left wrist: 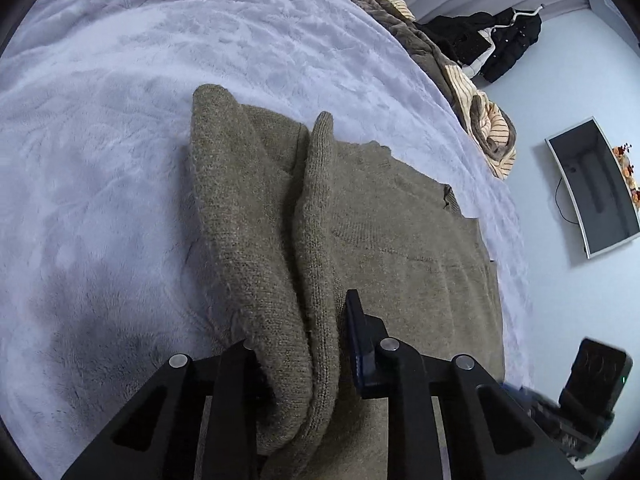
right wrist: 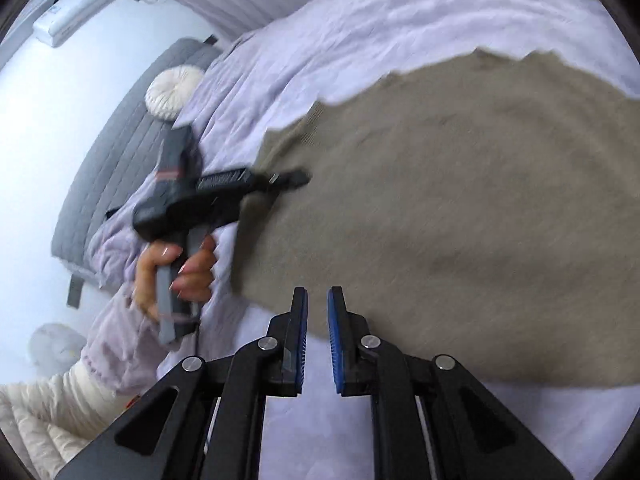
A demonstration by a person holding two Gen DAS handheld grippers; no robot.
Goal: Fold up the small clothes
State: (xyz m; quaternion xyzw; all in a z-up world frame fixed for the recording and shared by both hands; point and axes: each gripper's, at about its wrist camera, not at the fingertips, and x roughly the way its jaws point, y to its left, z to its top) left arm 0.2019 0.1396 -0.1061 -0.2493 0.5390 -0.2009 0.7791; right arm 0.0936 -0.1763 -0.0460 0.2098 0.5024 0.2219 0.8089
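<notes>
Left wrist: left gripper (left wrist: 304,344) pinches the sweater (left wrist: 400,240) fold (left finger hidden).

Bare blanket (left wrist: 120,160) beside sweater (left wrist: 400,240)

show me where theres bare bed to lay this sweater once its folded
Bare lavender blanket stretches wide beyond the olive sweater, on its far and left sides. Another bare strip lies under the right gripper. The edge with the striped clothes pile is crowded.
</notes>
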